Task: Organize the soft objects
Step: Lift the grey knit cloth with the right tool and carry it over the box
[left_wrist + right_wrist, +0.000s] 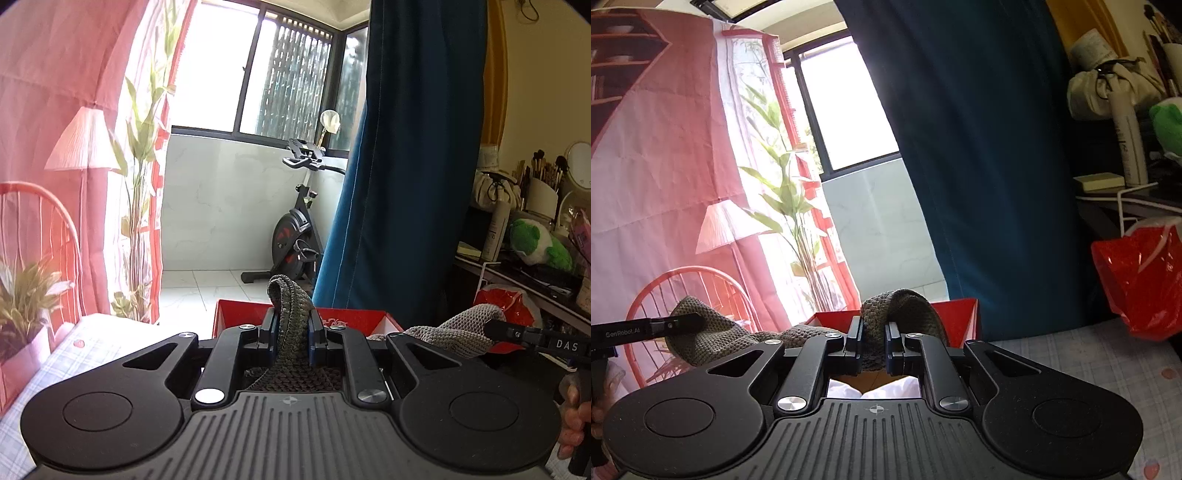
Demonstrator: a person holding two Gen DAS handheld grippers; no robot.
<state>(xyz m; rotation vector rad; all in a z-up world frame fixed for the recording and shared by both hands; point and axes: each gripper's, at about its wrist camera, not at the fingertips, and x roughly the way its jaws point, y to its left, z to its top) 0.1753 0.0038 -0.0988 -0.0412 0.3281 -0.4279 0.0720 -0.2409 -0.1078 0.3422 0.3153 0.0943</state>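
Note:
A grey-brown knitted cloth (290, 321) is stretched between both grippers, lifted above the bed. My left gripper (291, 332) is shut on one end of it, a fold poking up between the pads. My right gripper (873, 343) is shut on the other end of the knitted cloth (901, 306). In the left wrist view the right gripper (495, 328) comes in from the right edge with the cloth. In the right wrist view the left gripper (694, 319) comes in from the left, pinching the cloth. An open red box (354, 319) sits just beyond both, also seen as the red box (955, 317).
A checked bedsheet (1089, 365) lies below. A blue curtain (406, 147) hangs behind the box. A red plastic bag (1141, 280) hangs from a cluttered shelf (517, 273) on the right, with a green plush toy (535, 243). An exercise bike (295, 236) stands by the window.

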